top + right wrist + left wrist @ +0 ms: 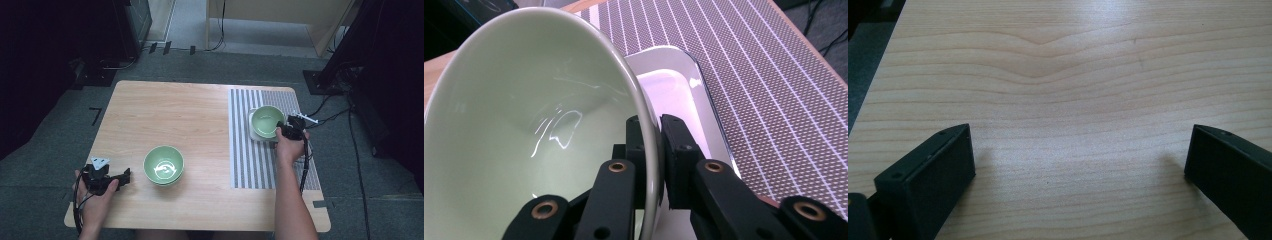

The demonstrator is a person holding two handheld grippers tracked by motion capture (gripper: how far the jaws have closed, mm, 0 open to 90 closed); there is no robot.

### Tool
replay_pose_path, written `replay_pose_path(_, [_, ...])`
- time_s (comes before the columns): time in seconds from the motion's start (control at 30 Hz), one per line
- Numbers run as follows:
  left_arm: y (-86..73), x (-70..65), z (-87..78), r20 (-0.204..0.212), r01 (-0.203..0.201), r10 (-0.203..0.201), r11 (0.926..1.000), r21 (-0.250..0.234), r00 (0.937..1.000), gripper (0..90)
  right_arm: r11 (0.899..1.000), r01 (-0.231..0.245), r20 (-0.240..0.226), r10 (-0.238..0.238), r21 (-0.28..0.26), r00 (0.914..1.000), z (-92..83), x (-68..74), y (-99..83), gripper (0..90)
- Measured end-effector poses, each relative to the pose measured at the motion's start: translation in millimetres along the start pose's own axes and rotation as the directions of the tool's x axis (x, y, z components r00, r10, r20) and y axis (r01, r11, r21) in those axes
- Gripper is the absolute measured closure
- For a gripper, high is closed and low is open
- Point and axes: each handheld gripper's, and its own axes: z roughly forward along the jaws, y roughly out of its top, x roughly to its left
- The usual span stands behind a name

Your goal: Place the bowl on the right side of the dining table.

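We see high view dim, corners near black, bench (190,120) evenly lit from above. Glare streaks inside both green bowls (164,165). Left claw view: soft shadows beside jaws, pale sheen on wood. Right claw view sharp, near bowl rim slightly blurred.

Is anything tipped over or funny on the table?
Nothing is spilled or broken. The green bowl over the white tray sits tilted, because the right gripper pinches its rim. The other green bowl stands upright.
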Motion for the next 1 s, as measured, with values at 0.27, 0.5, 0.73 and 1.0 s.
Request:
replay_pose_path(0.27, [0.0, 0.0, 0.0, 0.0, 0.001, -0.001, 1.0, 0.0, 1.0, 0.0, 0.998, -0.057, -0.011, 0.057, 0.016, 0.9983, 4.8, -3.8, 2.5, 82.9])
replay_pose_path(0.5, [0.0, 0.0, 0.0, 0.0, 0.001, -0.001, 1.0, -0.001, 1.0, 0.0, 0.997, -0.068, -0.013, 0.069, 0.039, 0.9975, 8.7, -4.1, 6.0, 78.1])
replay_pose_path(0.73, [0.0, -0.1, 0.1, 0.0, 0.002, -0.002, 1.0, -0.001, 1.0, 0.0, 0.995, -0.084, -0.009, 0.084, 0.062, 0.9964, 12.0, -7.5, 5.4, 69.8])
replay_pose_path(1.0, [0.2, -0.2, 0.3, 0.0, 0.001, -0.001, 1.0, -0.001, 1.0, 0.0, 0.997, -0.074, -0.04, 0.075, 0.036, 0.9964, 9.3, -8.0, 6.6, 48.2])
